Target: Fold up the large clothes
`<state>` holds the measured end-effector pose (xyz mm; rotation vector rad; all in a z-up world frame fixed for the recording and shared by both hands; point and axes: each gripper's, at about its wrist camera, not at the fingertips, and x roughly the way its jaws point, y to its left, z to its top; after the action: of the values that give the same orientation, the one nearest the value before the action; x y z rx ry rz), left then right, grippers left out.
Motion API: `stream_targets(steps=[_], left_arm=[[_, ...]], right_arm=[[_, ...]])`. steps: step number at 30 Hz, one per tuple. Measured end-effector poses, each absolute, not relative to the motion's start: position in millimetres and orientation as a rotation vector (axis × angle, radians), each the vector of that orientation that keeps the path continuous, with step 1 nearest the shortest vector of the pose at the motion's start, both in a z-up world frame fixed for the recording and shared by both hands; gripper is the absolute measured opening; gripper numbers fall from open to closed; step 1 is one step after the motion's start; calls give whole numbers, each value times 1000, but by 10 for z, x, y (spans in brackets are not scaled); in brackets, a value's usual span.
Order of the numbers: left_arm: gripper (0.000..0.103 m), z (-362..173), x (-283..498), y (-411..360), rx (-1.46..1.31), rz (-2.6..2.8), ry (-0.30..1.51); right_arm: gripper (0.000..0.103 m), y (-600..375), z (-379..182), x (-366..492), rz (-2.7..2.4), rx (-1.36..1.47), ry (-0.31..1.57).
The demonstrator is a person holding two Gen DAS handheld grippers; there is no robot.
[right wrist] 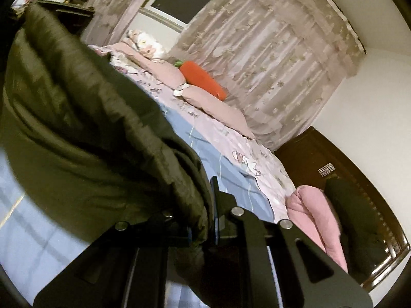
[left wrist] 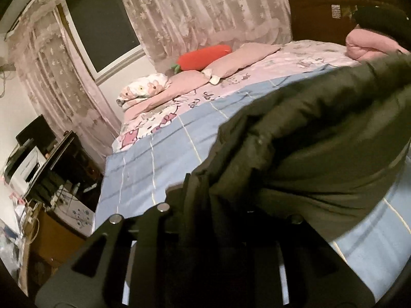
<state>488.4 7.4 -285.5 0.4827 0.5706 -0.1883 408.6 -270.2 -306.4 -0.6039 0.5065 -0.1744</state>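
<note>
A large dark olive padded jacket [left wrist: 321,138] hangs in the air over the bed, held up between both grippers. My left gripper [left wrist: 197,190] is shut on one edge of it; the cloth bunches between the fingers and stretches off to the right. My right gripper [right wrist: 205,205] is shut on the other edge of the jacket [right wrist: 84,133], which fills the left half of that view. The jacket's lower part is hidden below the grippers.
The bed has a blue checked sheet [left wrist: 159,159] and a pink cartoon quilt [left wrist: 290,59]. Pink pillows [left wrist: 231,61], an orange carrot plush [left wrist: 203,57] and a pink folded blanket [right wrist: 316,220] lie on it. A dark headboard [right wrist: 359,179], lace curtains [left wrist: 205,7] and a cluttered desk [left wrist: 51,169] surround it.
</note>
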Motion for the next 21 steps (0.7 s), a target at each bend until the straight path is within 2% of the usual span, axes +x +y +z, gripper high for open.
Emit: stream_targets(steps=[5, 7, 8, 9, 10, 11, 12, 13, 14, 16, 21], left_arm=[[30, -3024, 5733, -23, 497, -159, 641], [35, -3154, 6017, -30, 499, -141, 667], [41, -3247, 6156, -36, 507, -131, 681], [55, -3324, 6254, -38, 522, -112, 685], [65, -3416, 6349, -41, 540, -79, 683], [88, -3476, 6416, -35, 551, -51, 677], [101, -3575, 6489, 4, 552, -6, 662], [101, -3622, 6543, 46, 535, 8, 654], [101, -3661, 6582, 89, 504, 1, 654], [101, -3732, 6626, 196, 419, -9, 645], [101, -3910, 6627, 464, 223, -64, 620]], right_arm=[[12, -2785, -3204, 4922, -190, -567, 546], [13, -2815, -3319, 5264, -196, -559, 576], [14, -2824, -3382, 5402, -202, -558, 592], [18, -2836, -3461, 5545, -208, -557, 610], [26, -2854, -3570, 5712, -209, -544, 625], [34, -2858, -3616, 5785, -212, -539, 622], [56, -2865, -3679, 5856, -225, -538, 612], [75, -2886, -3753, 5920, -253, -530, 587], [88, -2914, -3794, 5956, -273, -510, 568], [102, -3055, -3843, 6021, -310, -398, 547], [102, -3451, -4113, 6121, -275, -106, 614]])
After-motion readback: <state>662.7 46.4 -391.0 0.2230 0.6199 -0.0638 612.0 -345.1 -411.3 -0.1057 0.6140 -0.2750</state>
